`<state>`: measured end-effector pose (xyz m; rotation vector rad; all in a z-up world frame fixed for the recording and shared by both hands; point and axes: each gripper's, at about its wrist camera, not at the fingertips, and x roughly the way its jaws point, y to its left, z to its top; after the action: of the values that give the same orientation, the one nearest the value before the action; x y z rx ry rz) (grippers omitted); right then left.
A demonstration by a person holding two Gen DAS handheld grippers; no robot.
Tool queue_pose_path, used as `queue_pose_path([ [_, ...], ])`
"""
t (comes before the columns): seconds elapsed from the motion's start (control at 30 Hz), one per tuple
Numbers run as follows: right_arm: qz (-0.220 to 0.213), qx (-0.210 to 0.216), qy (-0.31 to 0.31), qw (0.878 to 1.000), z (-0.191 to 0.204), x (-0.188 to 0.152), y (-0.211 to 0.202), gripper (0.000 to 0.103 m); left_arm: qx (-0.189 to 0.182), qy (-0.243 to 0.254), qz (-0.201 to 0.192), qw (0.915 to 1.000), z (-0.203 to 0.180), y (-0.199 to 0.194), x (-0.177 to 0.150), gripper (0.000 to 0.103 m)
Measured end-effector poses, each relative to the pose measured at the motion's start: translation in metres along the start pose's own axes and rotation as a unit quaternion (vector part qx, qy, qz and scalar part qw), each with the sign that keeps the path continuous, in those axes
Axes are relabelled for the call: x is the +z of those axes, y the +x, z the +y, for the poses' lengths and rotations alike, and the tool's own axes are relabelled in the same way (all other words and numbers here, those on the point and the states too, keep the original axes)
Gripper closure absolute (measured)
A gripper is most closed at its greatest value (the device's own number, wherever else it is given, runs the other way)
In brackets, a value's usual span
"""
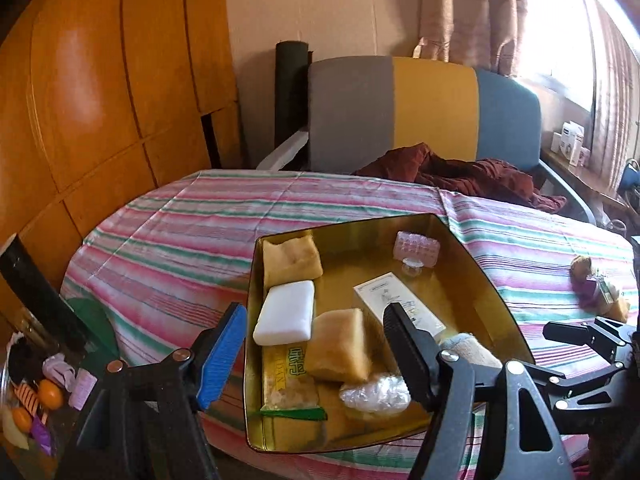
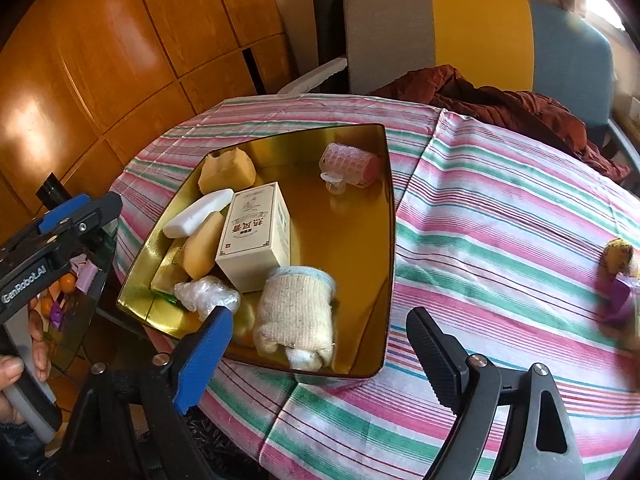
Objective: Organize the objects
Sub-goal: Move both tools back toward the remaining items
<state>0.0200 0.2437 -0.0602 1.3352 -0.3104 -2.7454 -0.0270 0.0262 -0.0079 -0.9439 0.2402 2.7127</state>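
Observation:
A gold tray (image 1: 472, 264) (image 2: 360, 208) on the striped tablecloth holds a white soap bar (image 1: 286, 312) (image 2: 196, 214), two yellow sponges (image 1: 340, 344), a white box (image 1: 396, 300) (image 2: 256, 232), a pink hair roller (image 1: 416, 246) (image 2: 352, 164), a rolled sock (image 2: 296, 312) and crumpled plastic (image 1: 374, 394). My left gripper (image 1: 316, 308) hovers open above the tray's near left side, and its pads touch nothing. My right gripper (image 2: 320, 316) is open over the tray's front edge, empty. A small doll (image 1: 596, 284) (image 2: 618, 276) lies on the cloth to the right.
A glass side table (image 1: 92, 320) at the left carries several small toys and fruit. Behind the table stands a grey, yellow and blue chair (image 1: 400, 112) with a dark red cloth (image 1: 460, 172) on it. Wooden panels line the left wall.

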Motion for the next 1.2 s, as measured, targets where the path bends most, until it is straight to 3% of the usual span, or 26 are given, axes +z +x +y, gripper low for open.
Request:
queue_pose_path([
  [0.37, -0.009, -0.013, 0.028, 0.999, -0.026, -0.003, -0.009, 0.013, -0.019, 0.038, -0.015, 0.9990, -0.027, -0.012, 0.005, 0.031],
  [0.7, -0.024, -0.049, 0.067, 0.996, -0.070, -0.005, -0.026, 0.012, -0.044, 0.071, -0.017, 0.9964, -0.053, -0.016, 0.007, 0.031],
  [0.97, -0.021, -0.101, 0.114, 0.988, -0.128, -0.015, -0.048, 0.012, -0.084, 0.103, -0.014, 0.9910, -0.082, -0.014, 0.009, 0.031],
  [1.2, -0.017, -0.155, 0.193, 0.969, -0.206, -0.038, -0.086, 0.012, -0.147, 0.148, -0.010, 0.9780, -0.125, -0.013, 0.013, 0.031],
])
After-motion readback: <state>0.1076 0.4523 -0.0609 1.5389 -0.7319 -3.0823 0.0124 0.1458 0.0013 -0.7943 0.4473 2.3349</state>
